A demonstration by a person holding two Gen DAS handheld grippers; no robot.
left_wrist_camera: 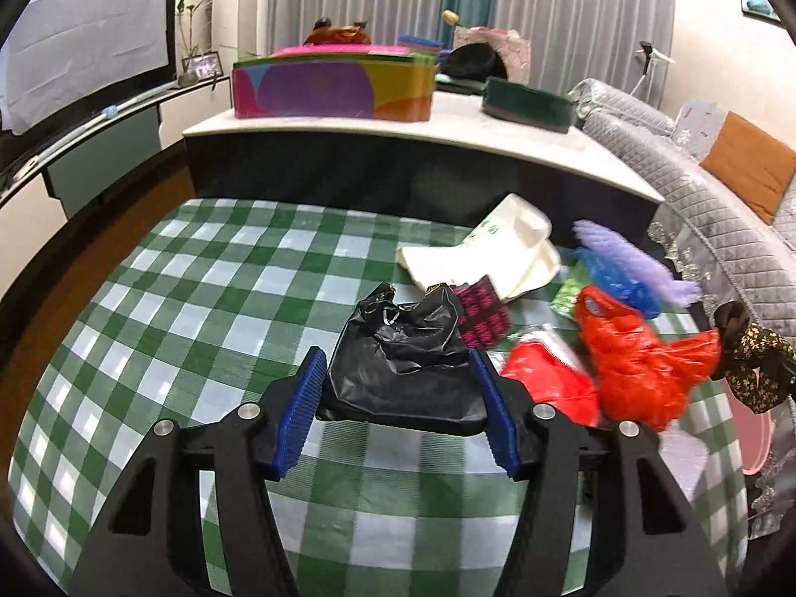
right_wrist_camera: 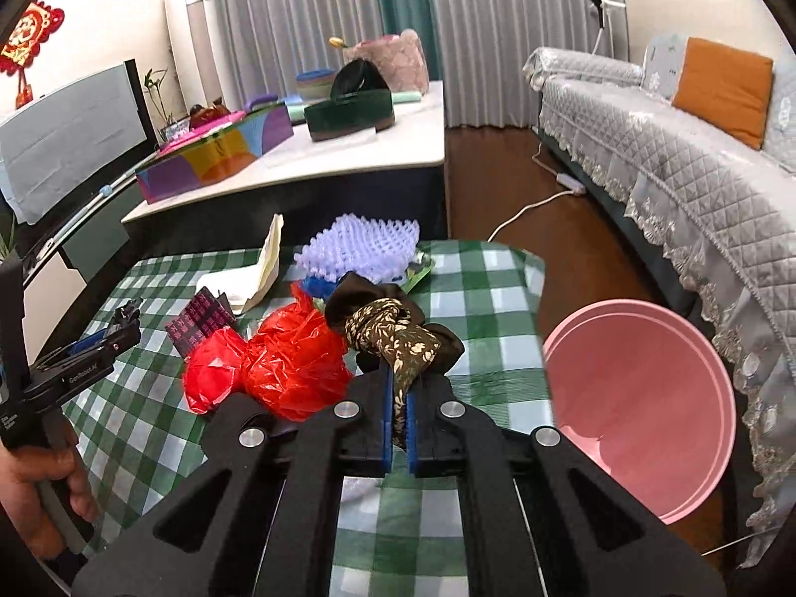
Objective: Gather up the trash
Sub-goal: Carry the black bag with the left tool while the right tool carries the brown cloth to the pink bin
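My left gripper (left_wrist_camera: 398, 403) is open, its blue pads either side of a crumpled black plastic bag (left_wrist_camera: 408, 358) on the green checked tablecloth (left_wrist_camera: 199, 308). My right gripper (right_wrist_camera: 396, 418) is shut on a brown floral fabric scrap (right_wrist_camera: 393, 328) and holds it above the table, left of a pink bin (right_wrist_camera: 646, 408). The scrap also shows at the right edge of the left wrist view (left_wrist_camera: 756, 358). Red plastic bags (right_wrist_camera: 278, 363), a purple foam net (right_wrist_camera: 363, 246), a white foam box (left_wrist_camera: 492, 253) and a dark pink-patterned wrapper (left_wrist_camera: 485, 313) lie between the grippers.
A white-topped cabinet (left_wrist_camera: 447, 124) with a colourful box (left_wrist_camera: 333, 82) and a dark green box (right_wrist_camera: 348, 114) stands behind the table. A grey quilted sofa (right_wrist_camera: 671, 159) is at the right, with wooden floor (right_wrist_camera: 497, 174) and a power strip cord. A screen (left_wrist_camera: 84, 64) stands far left.
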